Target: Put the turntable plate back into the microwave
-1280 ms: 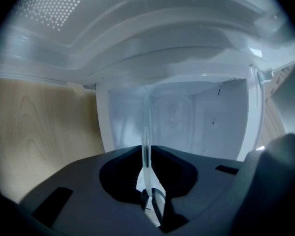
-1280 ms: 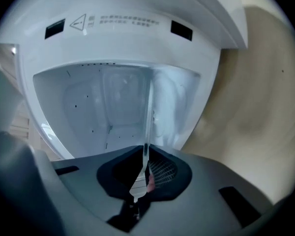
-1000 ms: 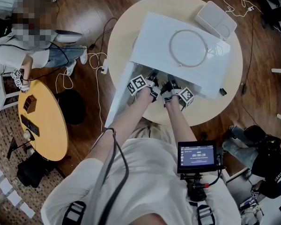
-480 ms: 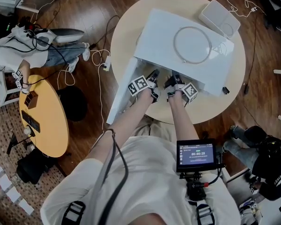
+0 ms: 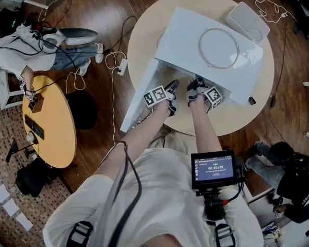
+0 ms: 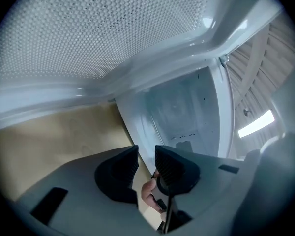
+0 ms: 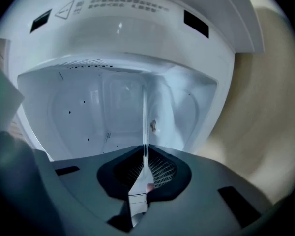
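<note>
My right gripper (image 7: 144, 154) is clenched on the glass plate (image 7: 144, 122). In the right gripper view the plate shows edge-on, as a thin clear line that starts between the pads and runs ahead into the open microwave (image 5: 180, 35). The white cavity fills the view behind it. The plate's far edge seems to be inside the opening, though with clear glass seen edge-on I cannot say how deep it reaches.

My left gripper (image 6: 146, 154) is released. Its jaws have just been opening and now stand apart with a clear gap. Nothing is pressed between the pads, and through the gap I see only the pale tabletop and the near edge of the microwave's opening. The dotted inner face of the door (image 6: 98, 28) hangs over that view.

From the head view both grippers sit side by side at the front of the microwave, close together but apart, both pointing into the opening. The door is swung wide open on my left. The microwave stands on a round table (image 5: 144, 40) of pale wood. A thin ring (image 5: 199, 48) lies flat on the microwave's top.
</note>
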Tool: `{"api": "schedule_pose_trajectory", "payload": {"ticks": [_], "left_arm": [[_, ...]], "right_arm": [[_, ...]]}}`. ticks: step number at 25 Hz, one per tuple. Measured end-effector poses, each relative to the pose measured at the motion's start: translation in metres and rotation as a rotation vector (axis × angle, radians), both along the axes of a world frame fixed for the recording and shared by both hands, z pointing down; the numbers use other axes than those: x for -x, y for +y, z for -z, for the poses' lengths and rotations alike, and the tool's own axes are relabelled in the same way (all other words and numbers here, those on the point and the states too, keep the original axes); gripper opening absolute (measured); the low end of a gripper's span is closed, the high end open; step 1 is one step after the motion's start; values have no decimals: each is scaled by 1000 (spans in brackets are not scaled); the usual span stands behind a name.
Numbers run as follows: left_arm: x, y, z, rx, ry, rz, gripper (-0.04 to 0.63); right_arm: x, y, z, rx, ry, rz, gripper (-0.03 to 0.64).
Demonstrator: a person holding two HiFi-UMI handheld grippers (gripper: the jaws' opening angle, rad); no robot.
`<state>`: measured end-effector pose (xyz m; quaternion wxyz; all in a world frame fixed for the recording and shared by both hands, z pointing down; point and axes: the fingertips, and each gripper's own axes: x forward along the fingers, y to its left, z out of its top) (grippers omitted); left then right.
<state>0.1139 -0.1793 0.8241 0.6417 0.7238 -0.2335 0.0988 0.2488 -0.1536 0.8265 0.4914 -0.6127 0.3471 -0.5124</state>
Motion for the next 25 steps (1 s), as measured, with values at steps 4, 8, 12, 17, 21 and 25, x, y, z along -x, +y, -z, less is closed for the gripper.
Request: {"api": "schedule_pose_trajectory", "payload": {"ticks": [4, 8, 12, 17, 21, 25], "left_arm": [[1, 9, 5, -7, 4, -30, 92], [6, 19, 9, -1, 9, -51, 92], [8, 33, 11, -2, 7, -92, 92], [10, 42, 17, -16, 12, -137, 92], [11, 50, 22, -38, 10, -160, 92], [8, 51, 30, -49, 20, -170, 92]], "right_arm": [[-9, 1, -9, 39, 4, -30, 35], [-10, 7, -21, 95, -11, -57, 34], [-11, 14, -29, 132, -25, -84, 34], [-17, 9, -28, 206, 22, -73, 34], [-24, 11, -26, 255, 73, -67, 34], [-26, 12, -23, 281, 137, -47, 40]]}}
